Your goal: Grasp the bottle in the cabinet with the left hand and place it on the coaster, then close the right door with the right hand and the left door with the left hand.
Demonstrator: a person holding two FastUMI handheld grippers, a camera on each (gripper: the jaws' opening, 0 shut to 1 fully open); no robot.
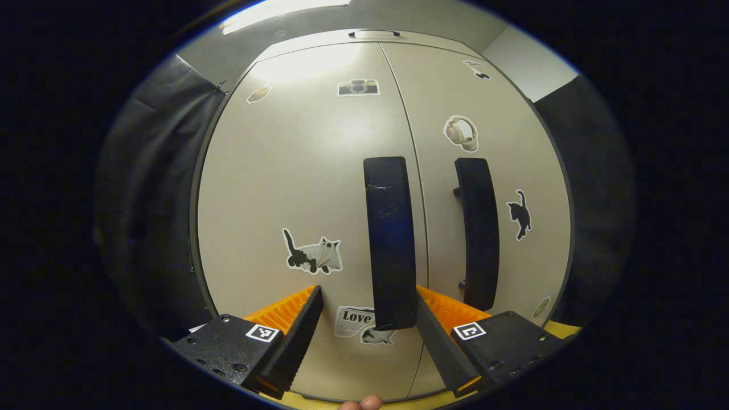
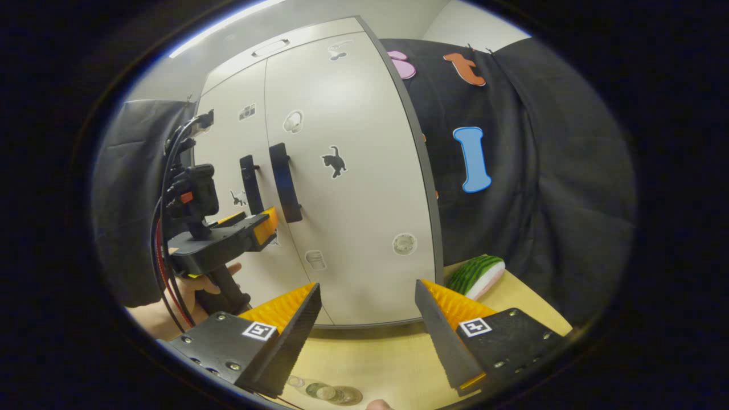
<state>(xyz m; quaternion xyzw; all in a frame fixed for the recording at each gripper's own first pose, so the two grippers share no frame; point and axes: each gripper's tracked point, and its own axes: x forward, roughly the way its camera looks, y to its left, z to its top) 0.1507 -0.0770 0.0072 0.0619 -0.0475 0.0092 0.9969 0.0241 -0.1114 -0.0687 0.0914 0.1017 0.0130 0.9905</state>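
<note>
The pale cabinet has both doors shut, the left door (image 1: 296, 171) and the right door (image 1: 490, 114) meeting flush. My left gripper (image 1: 368, 290) is open and close to the left door, with the lower end of that door's dark handle (image 1: 390, 239) between its fingers, nearer the right one. The right door's handle (image 1: 478, 233) stands just beside it. My right gripper (image 2: 367, 285) is open over the table (image 2: 376, 353), back from the right door (image 2: 353, 199). At the bottom edge lies a clear round glassy thing (image 2: 327, 393), possibly the bottle; I cannot tell what it rests on.
In the right gripper view a hand holds the left gripper (image 2: 259, 225) up to the left door's handle (image 2: 249, 182). A watermelon-slice toy (image 2: 475, 276) lies on the wooden table right of the cabinet. Black cloth hangs on both sides of the cabinet.
</note>
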